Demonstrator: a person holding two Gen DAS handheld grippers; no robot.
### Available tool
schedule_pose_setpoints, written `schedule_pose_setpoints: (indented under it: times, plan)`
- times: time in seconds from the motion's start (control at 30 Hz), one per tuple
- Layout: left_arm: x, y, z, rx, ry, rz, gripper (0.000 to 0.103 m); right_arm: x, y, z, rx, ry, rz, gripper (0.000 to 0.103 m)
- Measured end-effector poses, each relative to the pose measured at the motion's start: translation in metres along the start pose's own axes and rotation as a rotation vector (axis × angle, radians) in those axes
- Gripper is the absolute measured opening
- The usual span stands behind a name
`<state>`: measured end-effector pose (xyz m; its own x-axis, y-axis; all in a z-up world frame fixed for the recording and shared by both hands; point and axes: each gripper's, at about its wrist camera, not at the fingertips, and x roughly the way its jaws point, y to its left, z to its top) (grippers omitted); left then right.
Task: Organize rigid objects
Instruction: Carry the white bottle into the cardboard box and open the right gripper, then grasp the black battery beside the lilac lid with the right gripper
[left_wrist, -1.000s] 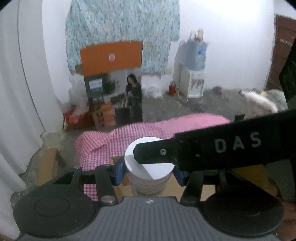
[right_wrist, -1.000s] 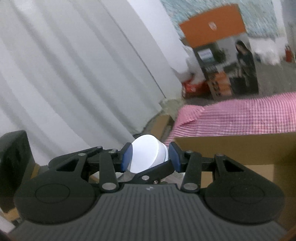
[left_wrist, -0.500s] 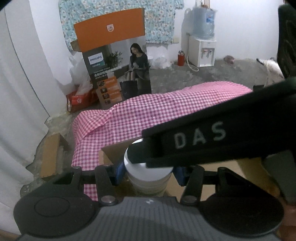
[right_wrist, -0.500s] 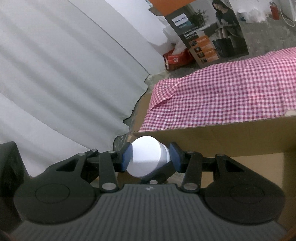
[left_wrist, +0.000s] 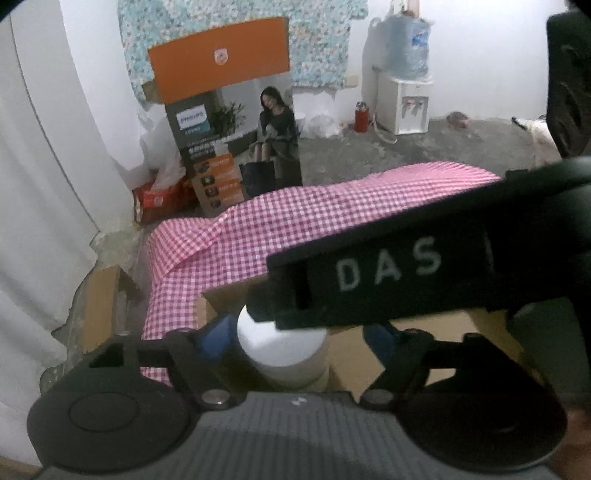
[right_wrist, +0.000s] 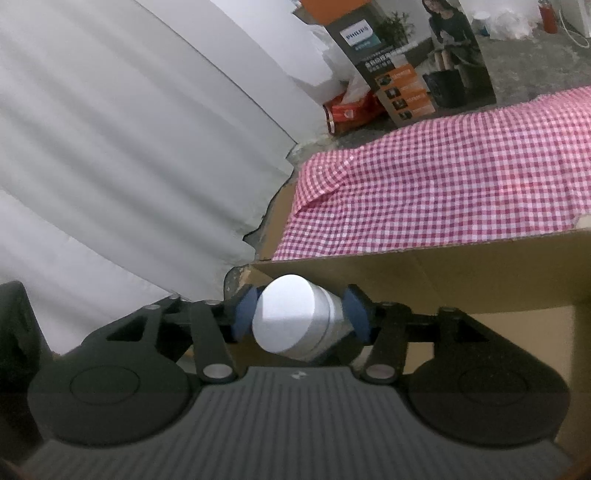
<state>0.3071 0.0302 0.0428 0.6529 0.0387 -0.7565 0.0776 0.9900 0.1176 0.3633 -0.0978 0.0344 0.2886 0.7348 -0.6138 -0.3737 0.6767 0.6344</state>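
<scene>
From the left wrist view, the left tongs (left_wrist: 299, 338) point steeply down over an open cardboard box (left_wrist: 458, 325). Its jaws are opening, and the blue pads (left_wrist: 218, 338) stand clearly apart from the white-lidded jar (left_wrist: 284, 350) between them, so this jar is released; it stands upright inside the box near its left corner. A black bar of the right tongs (left_wrist: 406, 273), with the letters DAS, crosses just above the jar. Behind the box, a pink checked cloth (left_wrist: 295, 225) covers the bench. Farther back, on the grey floor, a tall printed carton (left_wrist: 236, 147) leans at the wall, a water dispenser (left_wrist: 406, 88) stands to its right, and a white curtain (left_wrist: 44, 184) hangs at the left.

From the right wrist view, the right tongs (right_wrist: 301, 319) point down at the near left corner of the same box (right_wrist: 461, 269). Its jaws are also opening. A second white-capped jar (right_wrist: 295, 321) lies tilted between the blue pads (right_wrist: 356, 310), its cap turned toward the camera; a small gap shows on each side, so the pads do not press it. The checked cloth (right_wrist: 443, 177) lies beyond the box wall, the curtain (right_wrist: 129, 147) fills the left side, and the printed carton (right_wrist: 413, 62) stands at the top.
</scene>
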Motion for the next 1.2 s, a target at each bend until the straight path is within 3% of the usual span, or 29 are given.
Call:
schedule_pose_setpoints:
  times: [0.17,0.43,0.57,0.83,1.0,1.2]
  plan:
    - [-0.036,0.003,-0.002,-0.015,-0.065,-0.019,0.088,-0.037,0.015,-0.001,-0.055,-0.074,-0.011,0.066]
    - [-0.118,0.009,-0.022,-0.049,-0.219,-0.072,0.097,-0.15,0.055,-0.03,-0.144,-0.238,0.022,0.071]
    - [-0.143,0.01,-0.045,-0.033,-0.238,-0.133,0.099,-0.215,0.069,-0.073,-0.189,-0.32,0.038,0.073]
    - [-0.151,0.002,-0.113,-0.072,-0.138,-0.303,0.099,-0.289,0.061,-0.187,-0.155,-0.423,0.025,0.073]
    - [-0.15,-0.02,-0.16,-0.038,-0.128,-0.318,0.099,-0.307,0.032,-0.243,-0.033,-0.442,-0.011,0.074]
    - [-0.151,-0.059,-0.196,0.044,-0.14,-0.333,0.099,-0.294,0.014,-0.3,0.071,-0.397,-0.07,0.071]
